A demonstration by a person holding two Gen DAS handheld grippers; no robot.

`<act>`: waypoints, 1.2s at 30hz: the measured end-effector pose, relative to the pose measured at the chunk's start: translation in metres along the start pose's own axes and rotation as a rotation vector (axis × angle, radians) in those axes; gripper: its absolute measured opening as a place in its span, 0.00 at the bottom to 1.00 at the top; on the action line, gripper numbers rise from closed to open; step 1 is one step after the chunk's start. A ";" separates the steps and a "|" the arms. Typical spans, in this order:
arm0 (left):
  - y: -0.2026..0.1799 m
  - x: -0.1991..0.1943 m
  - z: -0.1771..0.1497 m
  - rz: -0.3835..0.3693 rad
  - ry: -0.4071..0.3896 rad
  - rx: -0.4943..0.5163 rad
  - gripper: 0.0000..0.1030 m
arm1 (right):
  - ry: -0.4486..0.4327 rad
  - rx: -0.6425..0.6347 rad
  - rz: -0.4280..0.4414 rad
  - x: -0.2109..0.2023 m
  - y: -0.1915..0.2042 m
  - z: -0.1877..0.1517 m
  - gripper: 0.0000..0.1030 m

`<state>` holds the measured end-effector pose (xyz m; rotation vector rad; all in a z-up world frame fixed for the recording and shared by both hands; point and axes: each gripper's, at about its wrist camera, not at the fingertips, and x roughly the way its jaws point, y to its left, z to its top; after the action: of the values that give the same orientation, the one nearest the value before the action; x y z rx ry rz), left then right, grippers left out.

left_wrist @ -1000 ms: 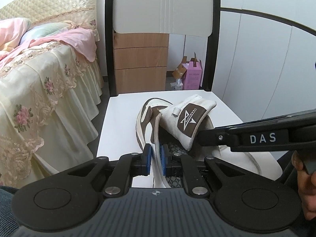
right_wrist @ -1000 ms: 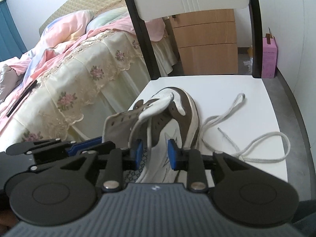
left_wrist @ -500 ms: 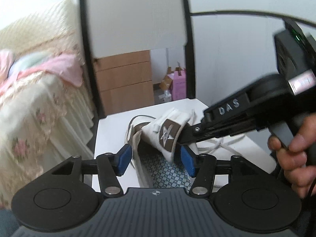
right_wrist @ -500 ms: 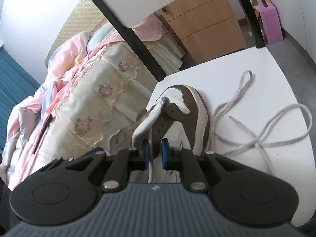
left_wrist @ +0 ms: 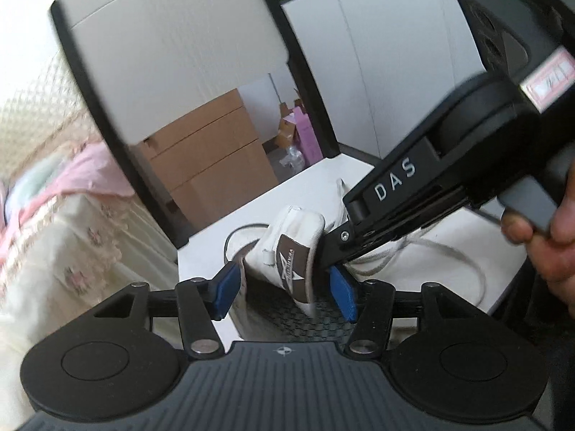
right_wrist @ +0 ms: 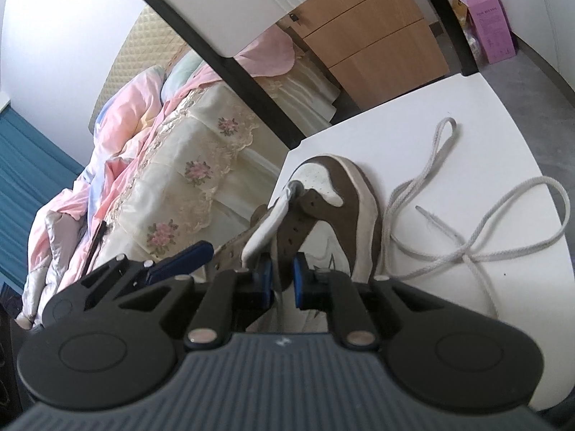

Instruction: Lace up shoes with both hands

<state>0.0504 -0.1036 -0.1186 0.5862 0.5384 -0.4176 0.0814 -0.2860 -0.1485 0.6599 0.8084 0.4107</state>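
— Where's the brown-and-white sneaker?
— Low centre of both views, on the white chair seat; its loose grey lace lies to the right.
— And the jaws?
— The right gripper is clamped on the brown eyelet flap. The left gripper has just been opening; its jaws stand apart either side of the white tongue.

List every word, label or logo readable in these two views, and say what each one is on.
"DAS": white letters on the finger arm of the right gripper, seen in the left wrist view.
Brown patch with a star logo on the shoe tongue: its small lettering is too blurred to read.
Pink box on the floor: print too small to read.
Pink-and-white sticker on the right gripper's body: blurred, unreadable.
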 end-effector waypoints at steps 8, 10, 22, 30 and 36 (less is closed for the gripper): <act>0.003 0.003 0.007 0.064 0.012 0.073 0.57 | 0.009 0.008 0.007 -0.002 -0.004 0.002 0.13; 0.002 0.004 0.009 0.092 0.005 0.111 0.55 | 0.008 -0.008 0.000 -0.002 -0.002 0.001 0.13; -0.020 0.032 0.011 0.034 -0.007 0.517 0.14 | -0.005 -0.150 -0.037 0.003 0.013 0.000 0.17; -0.008 0.035 0.006 -0.017 -0.004 0.526 0.14 | -0.004 -0.263 -0.081 0.019 0.021 0.002 0.19; -0.003 0.041 0.006 -0.027 0.003 0.519 0.16 | 0.000 -0.191 -0.067 0.018 0.011 0.004 0.13</act>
<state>0.0830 -0.1188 -0.1393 1.0779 0.4401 -0.5882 0.0952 -0.2694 -0.1486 0.4541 0.7780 0.4215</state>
